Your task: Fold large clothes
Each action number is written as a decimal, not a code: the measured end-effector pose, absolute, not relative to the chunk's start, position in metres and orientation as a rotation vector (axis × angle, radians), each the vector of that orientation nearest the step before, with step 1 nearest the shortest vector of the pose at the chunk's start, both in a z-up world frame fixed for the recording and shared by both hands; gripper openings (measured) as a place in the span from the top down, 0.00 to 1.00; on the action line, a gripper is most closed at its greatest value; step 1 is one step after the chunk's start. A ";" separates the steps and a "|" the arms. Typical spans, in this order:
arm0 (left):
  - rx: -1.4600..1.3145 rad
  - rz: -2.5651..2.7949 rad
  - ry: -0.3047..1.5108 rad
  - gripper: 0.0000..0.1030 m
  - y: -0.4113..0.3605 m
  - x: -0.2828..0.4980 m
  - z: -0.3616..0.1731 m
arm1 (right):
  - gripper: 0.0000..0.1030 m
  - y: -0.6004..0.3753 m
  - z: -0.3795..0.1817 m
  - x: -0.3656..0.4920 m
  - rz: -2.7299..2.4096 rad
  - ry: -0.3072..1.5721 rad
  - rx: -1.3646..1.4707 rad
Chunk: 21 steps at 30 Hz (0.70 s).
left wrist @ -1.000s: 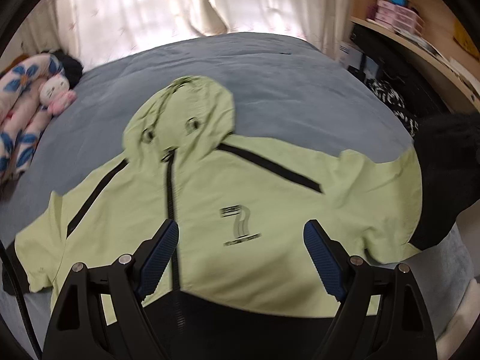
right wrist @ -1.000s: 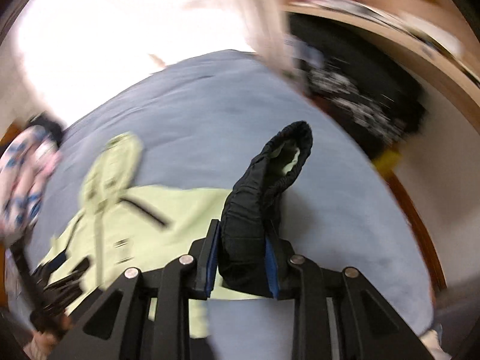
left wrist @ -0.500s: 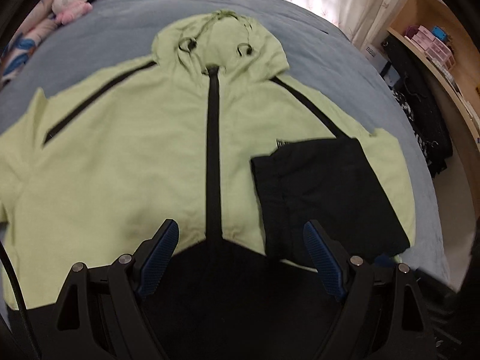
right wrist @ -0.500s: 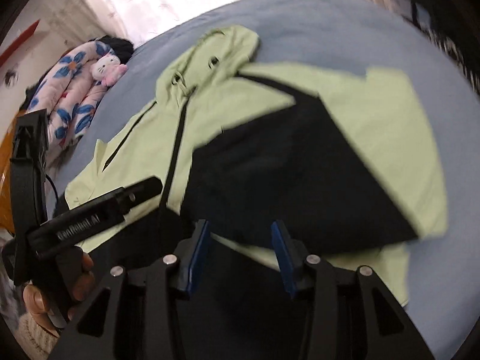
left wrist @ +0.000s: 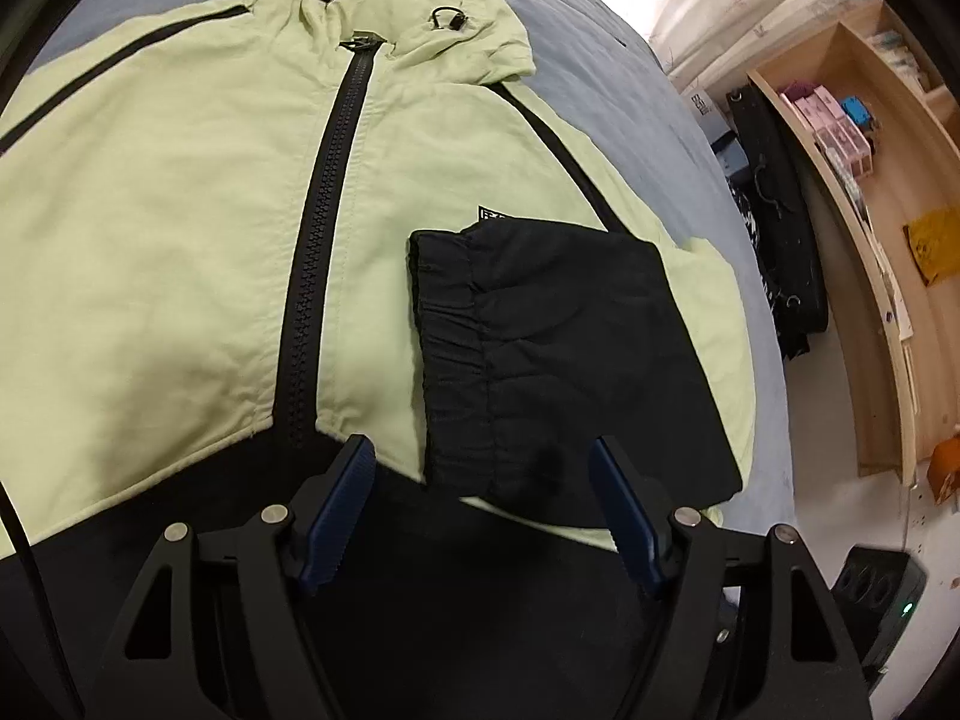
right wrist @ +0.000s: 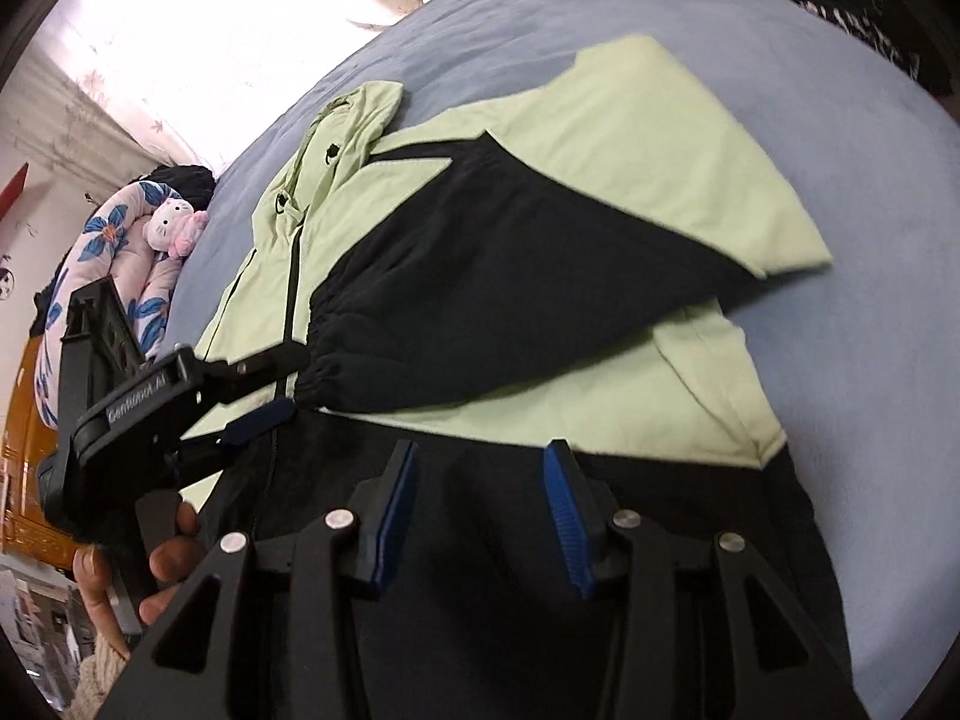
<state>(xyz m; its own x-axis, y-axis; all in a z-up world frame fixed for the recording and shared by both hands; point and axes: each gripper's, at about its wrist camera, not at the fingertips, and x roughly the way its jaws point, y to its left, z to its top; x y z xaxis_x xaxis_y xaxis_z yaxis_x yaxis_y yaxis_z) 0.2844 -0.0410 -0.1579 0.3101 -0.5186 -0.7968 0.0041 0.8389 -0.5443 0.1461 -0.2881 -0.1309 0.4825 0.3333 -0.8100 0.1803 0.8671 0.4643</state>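
In the left wrist view, the left gripper [left wrist: 483, 510] is hanging over the lower front of the jacket [left wrist: 180, 228], which is lying spread flat, front up, on the bed [left wrist: 600, 42] with its hood [left wrist: 396, 6] pointing away. Its jaws are standing fairly wide and are closing, with nothing pressed between the blue pads [left wrist: 339, 510]; the black hem band is lying below and between them, but whether the tips are touching the cloth cannot be told. The black sleeve [left wrist: 558, 354] is lying folded across the jacket's chest, its elastic cuff [left wrist: 450, 354] ending just beside the zip [left wrist: 324, 228]. A wooden shelf [left wrist: 864, 192] is standing beyond the bed's edge. In the right wrist view, the right gripper [right wrist: 483, 516] is hovering above the black hem of the jacket [right wrist: 630, 138], its jaws standing partly open and holding nothing; the folded sleeve [right wrist: 498, 294] is lying free on the cloth just ahead of them. The left gripper [right wrist: 264, 387] is showing at the side, held by a hand [right wrist: 150, 564], its fingers reaching in near the sleeve's cuff. A plush toy [right wrist: 174, 228] is resting at the far end of the bed [right wrist: 870, 360].
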 end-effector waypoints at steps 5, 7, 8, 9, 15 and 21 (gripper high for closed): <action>-0.557 -0.398 1.222 0.31 -0.047 0.295 -0.172 | 0.58 -0.289 -0.137 0.143 0.116 1.077 0.569; -0.583 -0.418 1.232 0.31 -0.049 0.299 -0.173 | 0.58 -0.290 -0.138 0.141 0.118 1.074 0.572; -0.582 -0.434 1.235 0.34 -0.054 0.301 -0.172 | 0.58 -0.290 -0.138 0.141 0.118 1.073 0.574; -0.570 -0.442 1.238 0.34 -0.059 0.303 -0.173 | 0.58 -0.290 -0.139 0.140 0.119 1.073 0.575; -0.354 -0.400 1.254 0.69 -0.098 0.313 -0.174 | 0.58 -0.293 -0.137 0.136 0.094 1.069 0.567; -0.233 -0.437 1.114 0.87 -0.120 0.320 -0.103 | 0.58 -0.309 -0.131 0.132 0.027 1.067 0.552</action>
